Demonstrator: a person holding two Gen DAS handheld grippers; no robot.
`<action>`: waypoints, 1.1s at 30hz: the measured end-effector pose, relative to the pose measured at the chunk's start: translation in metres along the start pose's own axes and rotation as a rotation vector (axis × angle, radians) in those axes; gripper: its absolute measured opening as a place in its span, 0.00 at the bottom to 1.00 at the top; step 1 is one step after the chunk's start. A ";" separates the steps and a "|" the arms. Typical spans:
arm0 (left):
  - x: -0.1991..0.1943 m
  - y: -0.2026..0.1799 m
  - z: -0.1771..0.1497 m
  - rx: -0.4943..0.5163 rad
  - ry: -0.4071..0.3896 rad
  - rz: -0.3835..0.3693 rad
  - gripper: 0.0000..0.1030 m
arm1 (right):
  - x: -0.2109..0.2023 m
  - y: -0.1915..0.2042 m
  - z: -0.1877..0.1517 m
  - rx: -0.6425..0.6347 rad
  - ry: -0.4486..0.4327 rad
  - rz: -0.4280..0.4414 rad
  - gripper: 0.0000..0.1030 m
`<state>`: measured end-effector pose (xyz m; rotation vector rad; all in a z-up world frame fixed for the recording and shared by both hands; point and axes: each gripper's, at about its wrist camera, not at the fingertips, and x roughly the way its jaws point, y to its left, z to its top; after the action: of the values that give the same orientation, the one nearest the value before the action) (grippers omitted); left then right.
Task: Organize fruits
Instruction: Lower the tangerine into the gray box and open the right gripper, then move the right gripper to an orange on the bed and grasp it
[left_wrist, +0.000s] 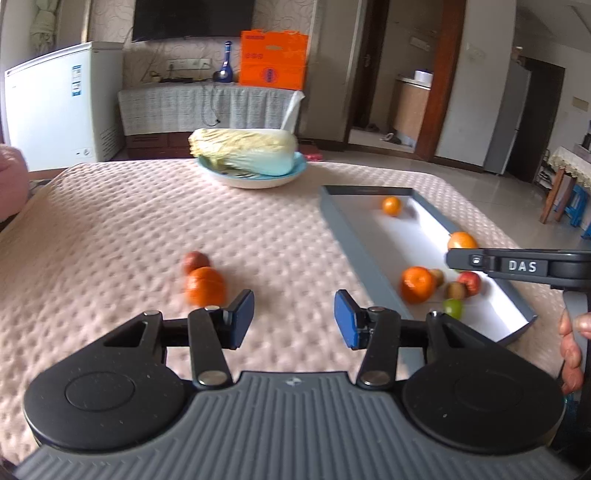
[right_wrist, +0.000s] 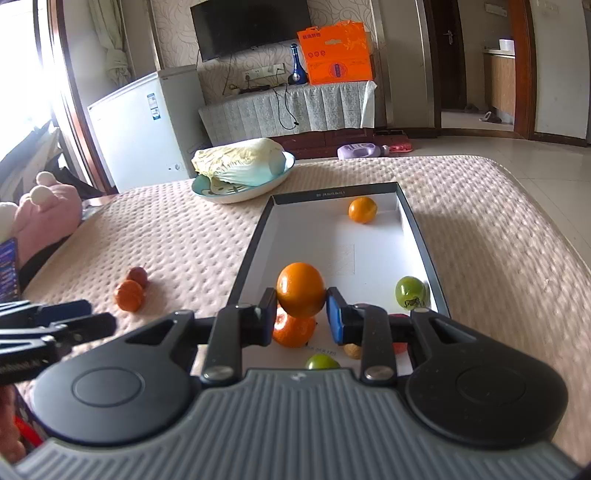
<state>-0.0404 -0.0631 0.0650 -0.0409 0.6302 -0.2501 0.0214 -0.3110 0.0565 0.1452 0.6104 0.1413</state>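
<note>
My right gripper clamps a smooth round orange over the grey-walled tray of loose fruit, my left gripper half-open, empty.

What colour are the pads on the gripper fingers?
Blue pads, seen best in the left wrist view.

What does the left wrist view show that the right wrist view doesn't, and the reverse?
Only the left wrist view: the left tool standing open with nothing between its blue pads.

Only the right wrist view: the right tool shut on a round orange fruit; a pink plush toy.

Both: the grey shallow box of fruit, the napa cabbage on its blue plate, and two loose fruits on the beige quilted cover.
</note>
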 end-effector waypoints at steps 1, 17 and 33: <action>-0.001 0.005 0.000 -0.008 0.000 0.006 0.53 | 0.002 0.000 0.000 0.004 0.002 -0.005 0.31; -0.013 0.055 -0.001 -0.074 0.005 0.059 0.53 | 0.020 0.011 0.000 0.022 0.001 -0.065 0.32; -0.008 0.073 -0.003 -0.105 0.058 0.112 0.58 | 0.014 0.019 0.003 0.037 -0.086 -0.097 0.47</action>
<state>-0.0321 0.0097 0.0593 -0.0993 0.7010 -0.1099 0.0332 -0.2899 0.0543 0.1561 0.5339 0.0299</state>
